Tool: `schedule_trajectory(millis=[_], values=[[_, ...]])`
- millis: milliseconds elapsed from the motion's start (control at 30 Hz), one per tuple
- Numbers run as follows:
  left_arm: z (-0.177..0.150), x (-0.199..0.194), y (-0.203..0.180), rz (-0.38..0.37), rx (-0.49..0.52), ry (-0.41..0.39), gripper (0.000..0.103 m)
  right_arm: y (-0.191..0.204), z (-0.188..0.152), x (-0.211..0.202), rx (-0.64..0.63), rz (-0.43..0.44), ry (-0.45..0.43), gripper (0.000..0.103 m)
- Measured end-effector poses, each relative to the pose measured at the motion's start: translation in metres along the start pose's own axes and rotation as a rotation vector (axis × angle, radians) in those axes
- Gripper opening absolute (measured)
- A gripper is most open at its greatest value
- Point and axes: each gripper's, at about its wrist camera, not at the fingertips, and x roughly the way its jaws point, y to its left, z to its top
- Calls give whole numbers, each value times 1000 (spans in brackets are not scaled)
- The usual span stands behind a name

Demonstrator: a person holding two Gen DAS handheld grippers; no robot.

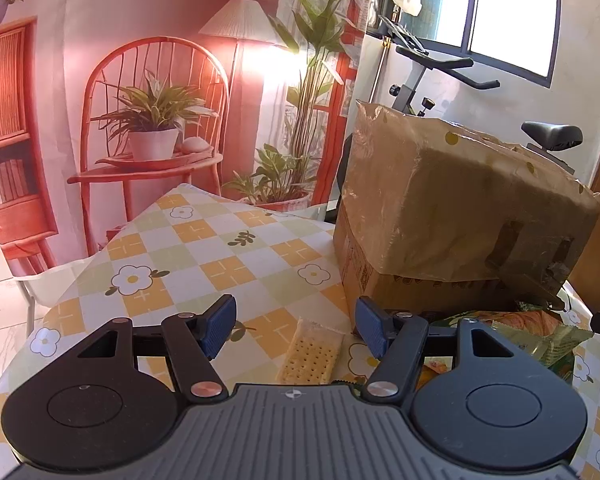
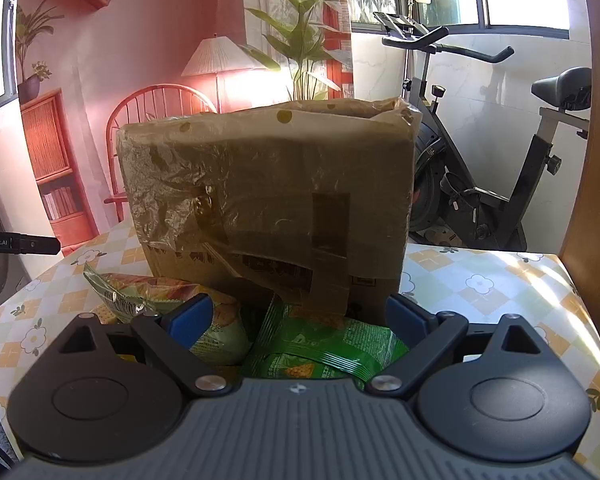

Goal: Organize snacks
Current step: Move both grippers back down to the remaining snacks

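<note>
The clear-wrapped pale cracker pack [image 1: 310, 354] lay on the bench [image 1: 204, 248] near its front edge, long axis pointing away, directly between the left gripper [image 1: 296, 326]'s wide-open, empty jaws; the right gripper [image 2: 298, 318] gaped empty over the green snack bag [image 2: 324, 354].

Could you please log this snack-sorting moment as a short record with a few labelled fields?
surface: table with checked flower cloth
container: cardboard box wrapped in plastic film, upright on the table
left hand-held gripper: open, empty, above a cracker packet
right hand-held gripper: open, empty, over a green snack bag
other snack: yellow-green snack bag beside the green one, in front of the box
background: exercise bike
</note>
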Motion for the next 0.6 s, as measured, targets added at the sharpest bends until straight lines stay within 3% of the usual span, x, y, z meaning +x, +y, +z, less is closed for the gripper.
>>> schedule_trajectory(millis=[600], values=[[-13, 6, -10, -27, 55, 24, 68, -14, -18, -4, 54, -56, 28, 94]])
